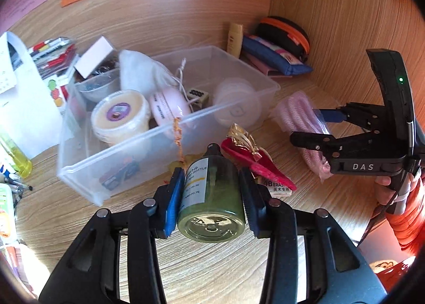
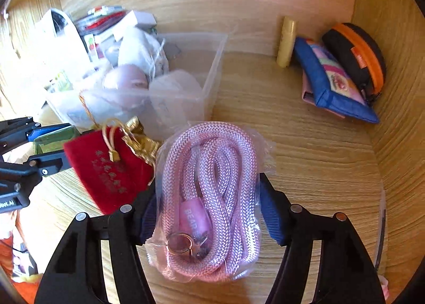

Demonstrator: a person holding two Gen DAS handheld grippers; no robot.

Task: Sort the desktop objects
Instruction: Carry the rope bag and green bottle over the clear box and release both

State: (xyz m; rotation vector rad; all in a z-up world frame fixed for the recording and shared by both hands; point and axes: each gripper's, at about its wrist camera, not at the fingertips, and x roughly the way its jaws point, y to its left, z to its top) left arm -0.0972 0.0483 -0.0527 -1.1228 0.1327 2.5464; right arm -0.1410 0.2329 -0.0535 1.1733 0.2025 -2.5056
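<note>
Left gripper (image 1: 211,192): clamped on the green bottle (image 1: 212,197), blue pads pressing both sides, base toward the camera, so it carries lying along the fingers and not upright.

Green bottle: held just in front of the clear bin (image 1: 170,128), cap end pointing at the near wall, by my reading lined up for a drop inside.

Right gripper (image 2: 207,213): closed on the bagged pink rope (image 2: 209,192), pads squeezing the plastic wrapper from both sides; the soft coil bulges between them, which is why the grip sits low on the bundle.

Pink rope: to the right of the bin, near its right end, over the tabletop (image 2: 305,150); whether it is lifted or resting I cannot tell.

Red pouch (image 2: 109,171): lies on the tabletop just in front of the bin, between the two grippers, gold cord at its mouth, an eraser packet (image 1: 276,187) under its tip.

Clear bin: already crowded, with a cream tub (image 1: 119,115), a pink oval case (image 1: 167,110) and a white cloth bag (image 1: 138,70); free room looks to be toward its right end.

Behind the bin, to the right: a blue pouch (image 2: 332,83) and a black case with an orange zip (image 2: 356,57), stacked in the corner, plus a small yellow bottle (image 2: 286,41) standing.

Risk: a smooth bottle held sideways could slip forward if the squeeze eases.
</note>
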